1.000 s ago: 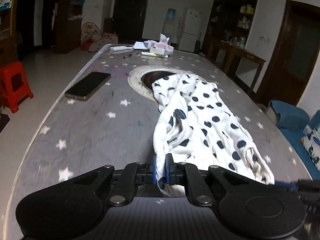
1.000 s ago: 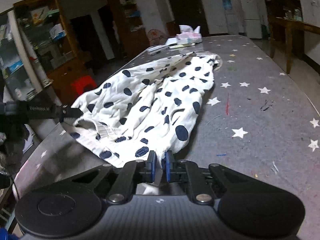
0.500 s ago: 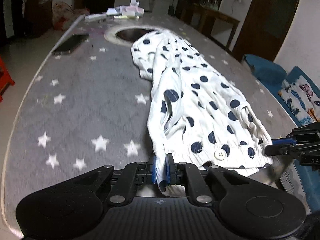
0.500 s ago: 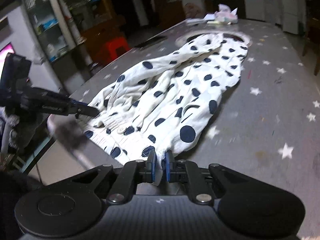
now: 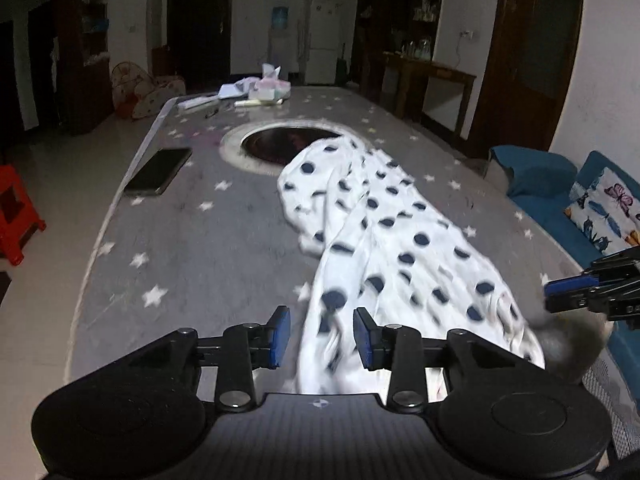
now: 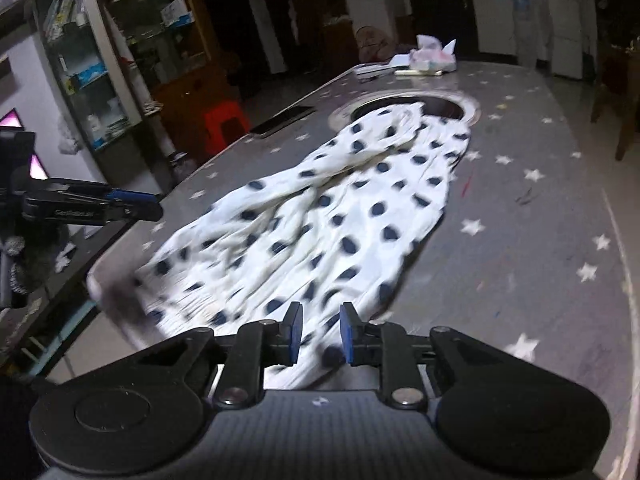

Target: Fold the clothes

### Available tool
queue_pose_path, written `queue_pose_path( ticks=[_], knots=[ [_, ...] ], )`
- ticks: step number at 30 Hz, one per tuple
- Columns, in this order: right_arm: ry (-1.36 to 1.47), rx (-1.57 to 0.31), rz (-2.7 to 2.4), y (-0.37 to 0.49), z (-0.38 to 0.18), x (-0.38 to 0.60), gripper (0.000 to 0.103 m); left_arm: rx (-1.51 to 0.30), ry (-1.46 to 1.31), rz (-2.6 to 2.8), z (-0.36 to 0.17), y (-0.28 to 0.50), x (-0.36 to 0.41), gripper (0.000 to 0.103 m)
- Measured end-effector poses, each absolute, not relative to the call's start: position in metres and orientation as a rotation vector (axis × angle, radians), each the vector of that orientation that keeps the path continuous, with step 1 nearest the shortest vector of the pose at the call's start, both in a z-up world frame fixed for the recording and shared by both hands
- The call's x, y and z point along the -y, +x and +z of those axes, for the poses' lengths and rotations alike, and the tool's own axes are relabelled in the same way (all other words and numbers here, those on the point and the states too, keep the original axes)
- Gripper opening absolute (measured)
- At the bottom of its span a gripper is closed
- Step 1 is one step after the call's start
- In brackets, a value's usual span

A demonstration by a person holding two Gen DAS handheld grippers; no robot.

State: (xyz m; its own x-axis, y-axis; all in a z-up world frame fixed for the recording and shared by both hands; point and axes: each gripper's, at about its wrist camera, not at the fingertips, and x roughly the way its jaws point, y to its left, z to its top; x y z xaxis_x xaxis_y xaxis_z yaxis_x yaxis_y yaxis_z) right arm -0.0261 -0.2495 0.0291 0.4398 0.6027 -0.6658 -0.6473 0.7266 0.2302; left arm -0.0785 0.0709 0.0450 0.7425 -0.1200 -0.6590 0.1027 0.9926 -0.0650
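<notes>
A white garment with dark blue dots (image 5: pixel 392 240) lies stretched along the grey star-patterned table (image 5: pixel 192 240), its far end over a round hole in the tabletop. My left gripper (image 5: pixel 321 334) is open, with the garment's near edge lying loose between its jaws. My right gripper (image 6: pixel 319 333) is open too, over the garment's (image 6: pixel 328 216) other near corner. The right gripper (image 5: pixel 592 292) shows at the right edge of the left wrist view, and the left gripper (image 6: pixel 96 206) at the left edge of the right wrist view.
A phone (image 5: pixel 158 171) lies near the table's left edge. The round hole (image 5: pixel 288 146) sits mid-table. Tissues and papers (image 5: pixel 256 90) lie at the far end. A red stool (image 5: pixel 14 216) stands on the floor at left, a blue sofa (image 5: pixel 560 196) at right.
Both grippers have opened and let go of the garment's near corners. The garment has dropped onto the table, stretched out lengthwise, and the grippers have pulled back slightly.
</notes>
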Motion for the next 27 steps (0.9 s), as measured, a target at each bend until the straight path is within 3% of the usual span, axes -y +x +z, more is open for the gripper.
queue_pose_path(
  ticks=[16,23,27],
  knots=[
    [-0.091,-0.791,0.628,0.091,0.008,0.228,0.021,-0.698,0.091,-0.137,0.017,0.057,-0.01,0.037],
    [-0.086,-0.804,0.576,0.149,-0.001,0.211,0.027,-0.739,0.16,-0.123,-0.003,0.106,0.006,0.034],
    [-0.085,-0.82,0.555,0.176,-0.008,0.199,0.027,-0.766,0.196,-0.113,-0.015,0.12,0.005,0.009]
  ],
)
